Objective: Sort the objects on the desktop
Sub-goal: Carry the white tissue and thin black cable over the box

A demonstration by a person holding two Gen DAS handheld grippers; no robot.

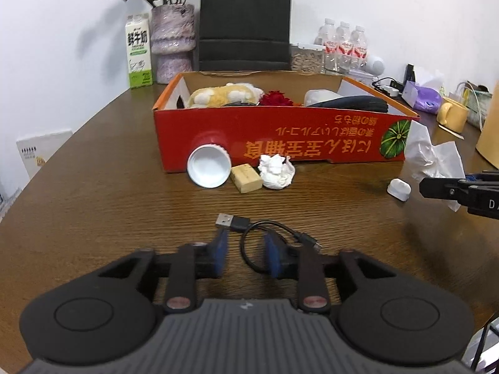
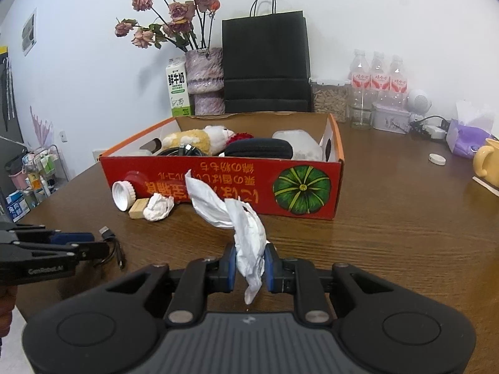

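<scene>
the usb cable (image 1: 265,237) lies on the wooden table (image 1: 93,187) right at the tips of my left gripper (image 1: 244,251), its loop between the blue pads (image 1: 272,257) and its silver plug pointing away toward the red box (image 1: 280,137). my left is far nearer to it than my right. the jaws look drawn in on the loop, though i cannot tell from here whether they truly pinch the cord. it is short, thin, black, coiled once, with a small plug trailing right. my right gripper (image 2: 249,265) is clenched on a crumpled white tissue (image 2: 246,233), held clear of the table in front of the box.
</scene>
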